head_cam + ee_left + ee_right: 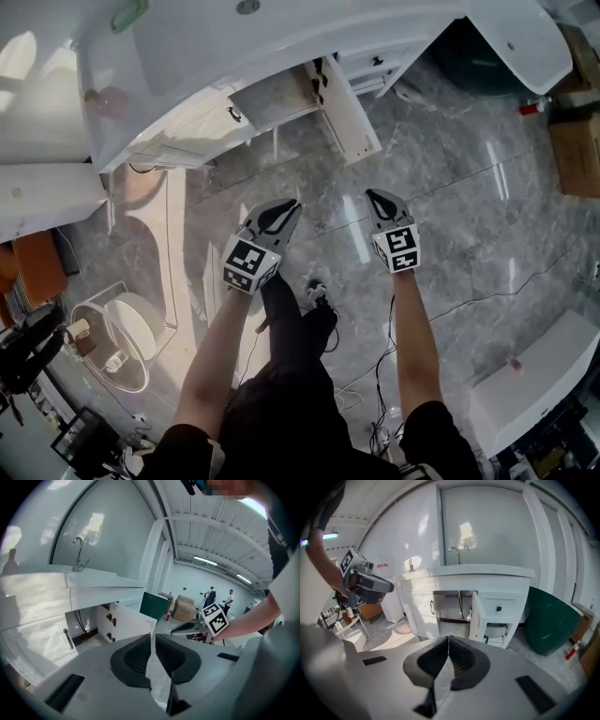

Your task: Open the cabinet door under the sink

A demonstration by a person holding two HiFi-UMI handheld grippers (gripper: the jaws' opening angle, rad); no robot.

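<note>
The white vanity point(202, 117) with the sink stands ahead of me. Its right-hand cabinet door point(349, 111) is swung wide open, showing pipes and a bare shelf inside point(451, 611). That door appears edge-on in the right gripper view point(477, 616) and as a white panel with dark hinges in the left gripper view point(133, 623). The neighbouring left door point(423, 613) is closed. My left gripper point(292, 204) and right gripper point(373, 195) hang side by side over the floor, well short of the cabinet. Both are shut and hold nothing point(152, 637) point(448, 639).
A dark green bin point(548, 620) stands right of the vanity, with a red extinguisher point(532, 108) and cardboard boxes point(574, 150) beyond. A white fixture point(534, 384) lies at the lower right, a toilet bowl point(112, 342) at the left. Cables point(469, 300) cross the glossy floor.
</note>
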